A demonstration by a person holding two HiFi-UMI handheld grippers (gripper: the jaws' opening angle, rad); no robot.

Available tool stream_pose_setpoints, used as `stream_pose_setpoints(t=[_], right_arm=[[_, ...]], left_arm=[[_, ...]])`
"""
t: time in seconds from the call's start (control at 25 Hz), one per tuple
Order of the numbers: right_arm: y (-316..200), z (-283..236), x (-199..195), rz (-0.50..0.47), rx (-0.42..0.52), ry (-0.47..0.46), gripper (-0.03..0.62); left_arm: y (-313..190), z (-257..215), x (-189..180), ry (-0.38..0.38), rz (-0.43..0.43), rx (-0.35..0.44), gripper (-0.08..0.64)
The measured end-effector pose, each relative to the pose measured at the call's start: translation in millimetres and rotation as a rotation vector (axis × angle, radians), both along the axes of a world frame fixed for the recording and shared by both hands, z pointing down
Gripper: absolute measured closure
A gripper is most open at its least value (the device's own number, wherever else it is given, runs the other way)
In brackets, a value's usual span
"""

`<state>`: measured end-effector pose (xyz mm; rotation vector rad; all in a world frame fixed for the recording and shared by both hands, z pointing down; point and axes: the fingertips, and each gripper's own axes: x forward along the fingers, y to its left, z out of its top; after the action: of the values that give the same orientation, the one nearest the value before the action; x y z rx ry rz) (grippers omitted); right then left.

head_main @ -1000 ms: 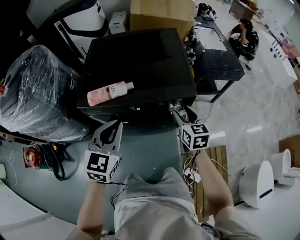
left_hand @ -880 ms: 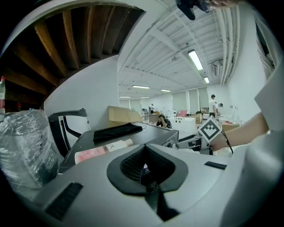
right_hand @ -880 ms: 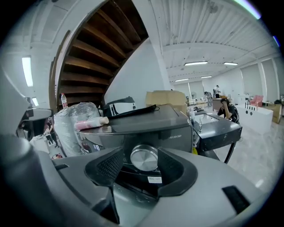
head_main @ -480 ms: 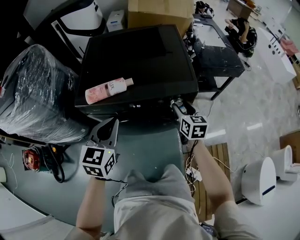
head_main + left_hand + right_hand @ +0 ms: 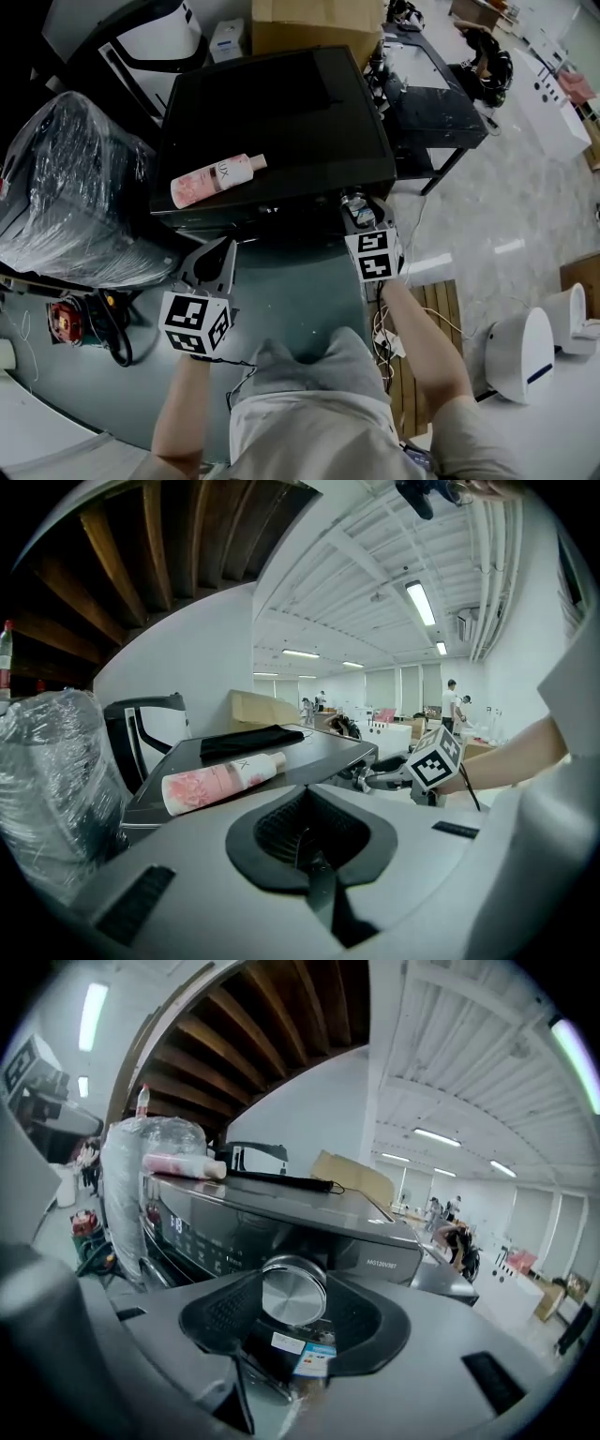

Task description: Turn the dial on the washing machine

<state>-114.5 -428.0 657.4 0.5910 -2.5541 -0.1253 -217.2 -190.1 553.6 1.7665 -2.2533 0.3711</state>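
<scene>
Dial [image 5: 293, 1288] on the washing machine [image 5: 309, 1213] front sits clamped between the right gripper [image 5: 359, 214] jaws, evidently for twisting. Left gripper [image 5: 307, 832] hangs closed, empty, spare.

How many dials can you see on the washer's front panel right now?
1: the silver dial, toward the right end of the washer's panel, gripped between the right claw's jaws. The claw could hide others beneath it.

white light from long ceiling tubes [image 5: 420, 602] — both gripper views bulge, corners black; head view dim, the washing machine [image 5: 272, 112] nearly featureless.
</scene>
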Motion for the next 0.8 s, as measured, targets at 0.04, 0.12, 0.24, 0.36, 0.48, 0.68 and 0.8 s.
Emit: stream_pose_setpoints(t=[0.04,0.12,0.24,0.36,0.48,0.68,0.8], right_arm=[[1.6,-1.3,-1.8,-0.018,0.049,0.03,0.356],[4.3,0.1,-3.8,-0.05,0.139,0.096,0.353],[6.2,2.7,-5.7,-0.079,0.192,0.139,0.35],[8.0,3.6,-7.3,-0.101,0.249,0.174,0.35],[9.6,6.3,-8.5,-0.129,0.335,0.23,0.351],[13.4,12.0,-11.8,-0.178,0.499,0.351,0.35],[14.5,14.5,-12.9,-0.19,0.547,0.394,0.348]], left_arm=[[0.1,0.1,0.1,0.001,0.002,-0.002,0.541],[-0.2,0.3,-0.3,0.0,0.007,-0.005,0.541],[0.6,2.2,-2.3,0.003,0.008,-0.006,0.541],[2.5,6.6,-3.0,0.015,0.006,-0.015,0.541],[1.5,8.4,-2.5,0.028,0.006,-0.015,0.541],[0.8,5.2,-2.0,0.025,0.007,-0.013,0.541],[4.1,1.5,-2.0,0.026,0.005,-0.014,0.541]])
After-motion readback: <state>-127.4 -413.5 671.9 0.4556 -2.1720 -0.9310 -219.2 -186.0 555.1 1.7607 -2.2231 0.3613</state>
